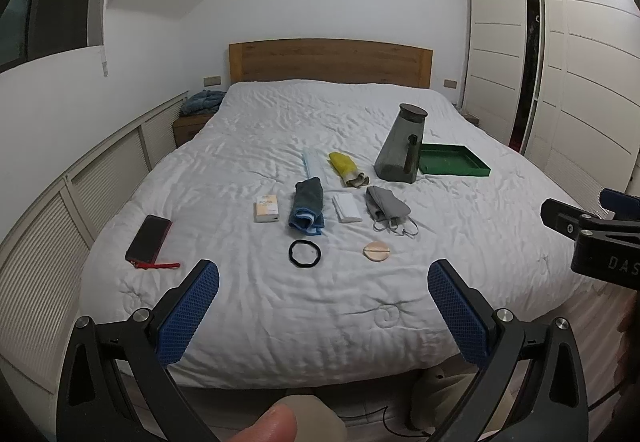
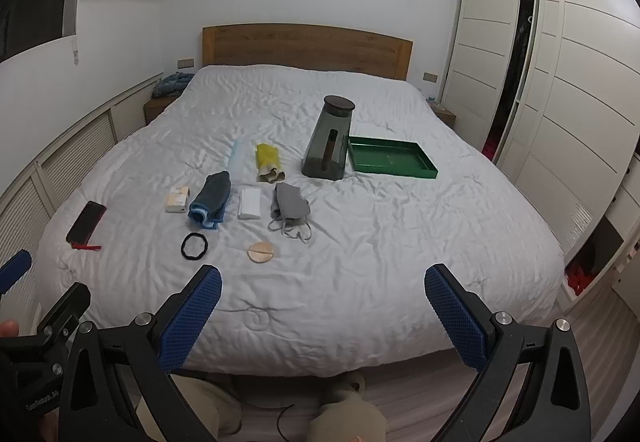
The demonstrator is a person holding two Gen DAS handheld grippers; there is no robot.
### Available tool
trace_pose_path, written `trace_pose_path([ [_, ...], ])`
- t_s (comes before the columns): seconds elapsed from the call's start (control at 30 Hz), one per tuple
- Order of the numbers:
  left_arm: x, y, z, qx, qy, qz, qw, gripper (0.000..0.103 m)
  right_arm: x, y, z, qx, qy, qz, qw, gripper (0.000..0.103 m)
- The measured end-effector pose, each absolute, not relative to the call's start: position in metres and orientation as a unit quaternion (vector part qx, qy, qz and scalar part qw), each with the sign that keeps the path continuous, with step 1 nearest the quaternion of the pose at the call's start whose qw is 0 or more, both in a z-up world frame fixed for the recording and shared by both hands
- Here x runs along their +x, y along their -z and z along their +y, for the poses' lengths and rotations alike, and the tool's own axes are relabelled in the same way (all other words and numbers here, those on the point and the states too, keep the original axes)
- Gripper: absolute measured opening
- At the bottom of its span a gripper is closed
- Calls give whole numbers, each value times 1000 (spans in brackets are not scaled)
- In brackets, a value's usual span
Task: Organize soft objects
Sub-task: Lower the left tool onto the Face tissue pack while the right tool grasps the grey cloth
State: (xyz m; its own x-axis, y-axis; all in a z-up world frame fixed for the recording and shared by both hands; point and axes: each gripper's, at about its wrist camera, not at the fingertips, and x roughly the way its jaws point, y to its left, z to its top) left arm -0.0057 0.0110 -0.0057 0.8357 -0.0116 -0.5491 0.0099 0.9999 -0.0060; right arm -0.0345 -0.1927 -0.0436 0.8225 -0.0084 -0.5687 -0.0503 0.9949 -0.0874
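Note:
Soft items lie in the middle of the white bed [image 1: 320, 302]: a rolled blue towel [image 1: 307, 208] [image 2: 211, 198], a grey face mask [image 1: 387, 206] [image 2: 290, 204], a yellow cloth [image 1: 345, 166] [image 2: 268, 160], a black hair tie [image 1: 305, 253] [image 2: 195, 246] and a round beige puff [image 1: 376, 251] [image 2: 263, 252]. A green tray [image 1: 452, 160] [image 2: 390, 160] sits at the right. My left gripper [image 1: 323, 306] and right gripper [image 2: 323, 302] are both open and empty, at the foot of the bed, short of the items.
A dark grey jug [image 1: 400, 145] [image 2: 328, 139] stands beside the tray. A phone with a red strap [image 1: 148, 244] [image 2: 85, 224], a small box [image 1: 267, 207], a white pack [image 1: 346, 207] and a pale blue pack [image 1: 312, 161] also lie on the bed. Wardrobes [image 1: 560, 81] stand at right.

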Motion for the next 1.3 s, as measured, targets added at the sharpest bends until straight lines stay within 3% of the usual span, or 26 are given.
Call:
trace_pose_path([
  [0.47, 19, 26, 51, -18, -22, 301, 953, 102, -6, 56, -167, -83, -32, 311, 946, 103],
  [0.7, 83, 60, 74, -23, -33, 334, 942, 102, 94, 90, -163, -88, -52, 352, 930, 103],
  [1.3, 365, 172, 108, -15, -54, 415, 908, 102, 415, 237, -162, -60, -80, 392, 915, 103],
])
